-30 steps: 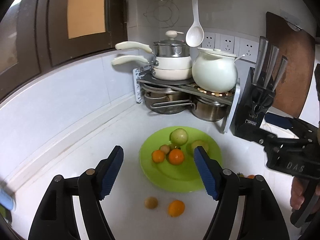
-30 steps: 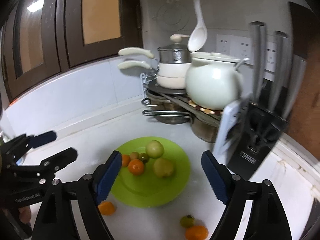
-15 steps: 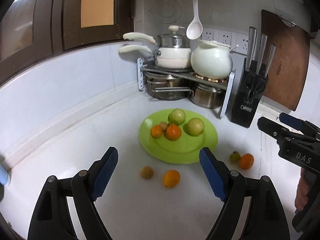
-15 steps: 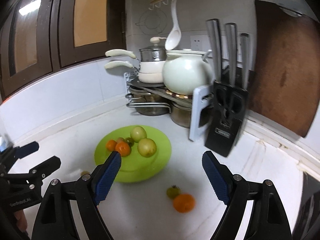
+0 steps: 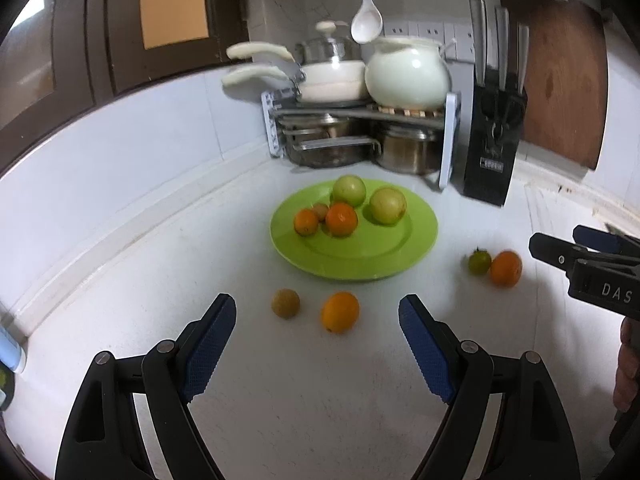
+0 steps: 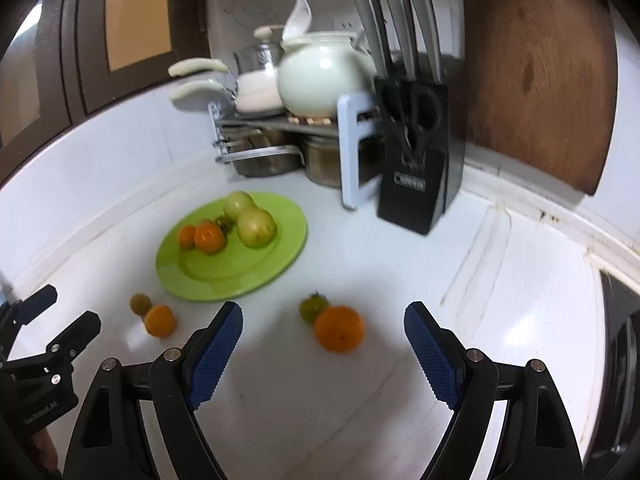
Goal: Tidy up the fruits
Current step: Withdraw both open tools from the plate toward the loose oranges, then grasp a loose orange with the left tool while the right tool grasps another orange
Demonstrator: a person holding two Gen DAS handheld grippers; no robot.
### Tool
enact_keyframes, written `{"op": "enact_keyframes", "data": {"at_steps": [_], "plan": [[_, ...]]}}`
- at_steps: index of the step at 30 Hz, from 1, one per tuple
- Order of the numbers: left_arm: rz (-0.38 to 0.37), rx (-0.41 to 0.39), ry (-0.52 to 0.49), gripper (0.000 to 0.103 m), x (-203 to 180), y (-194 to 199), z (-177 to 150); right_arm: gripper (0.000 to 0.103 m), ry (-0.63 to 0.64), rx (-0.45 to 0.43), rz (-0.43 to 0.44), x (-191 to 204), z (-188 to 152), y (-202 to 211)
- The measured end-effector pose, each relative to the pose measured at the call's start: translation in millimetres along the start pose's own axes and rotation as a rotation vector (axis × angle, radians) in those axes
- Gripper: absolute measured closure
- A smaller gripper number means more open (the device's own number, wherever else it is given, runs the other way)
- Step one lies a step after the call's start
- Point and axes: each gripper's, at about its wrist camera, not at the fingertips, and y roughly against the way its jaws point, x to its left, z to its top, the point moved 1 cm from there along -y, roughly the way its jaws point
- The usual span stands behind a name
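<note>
A green plate (image 5: 384,256) (image 6: 280,248) on the white counter holds two green apples (image 5: 387,205), two oranges (image 5: 341,219) and a small brown fruit. On the counter in front of it lie a small brown fruit (image 5: 285,303) (image 6: 140,303) and an orange (image 5: 340,312) (image 6: 160,320). To the right lie a green tomato (image 5: 479,261) (image 6: 314,307) and another orange (image 5: 506,268) (image 6: 339,328). My left gripper (image 5: 316,344) is open and empty, just short of the first pair. My right gripper (image 6: 324,344) is open and empty, just short of the second pair.
A pot rack (image 5: 360,128) with pans and a white pot (image 5: 408,72) stands in the corner behind the plate. A black knife block (image 5: 494,140) (image 6: 416,152) and a wooden board (image 5: 560,80) stand to its right. The tiled wall runs along the left.
Both grippers have pulled back from the plate and lowered. The loose fruits on the counter now lie right in front of their open fingers.
</note>
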Motion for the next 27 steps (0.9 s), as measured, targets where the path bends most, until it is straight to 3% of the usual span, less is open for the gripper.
{"op": "enact_keyframes", "data": {"at_steps": [6, 14, 27], "plan": [[-0.022, 0.063, -0.009, 0.02, -7.2, -23.4, -7.0, 0.02, -0.001, 0.066, 0.001, -7.0, -10.4, -19.6], [-0.044, 0.129, 0.001, 0.033, -9.0, -54.7, -6.6, 0.021, 0.021, 0.125, 0.023, -8.3, -12.0, -49.0], [-0.058, 0.194, 0.01, 0.049, -10.0, -88.4, -3.9, 0.041, 0.02, 0.178, 0.055, -10.0, -14.4, -78.5]]}}
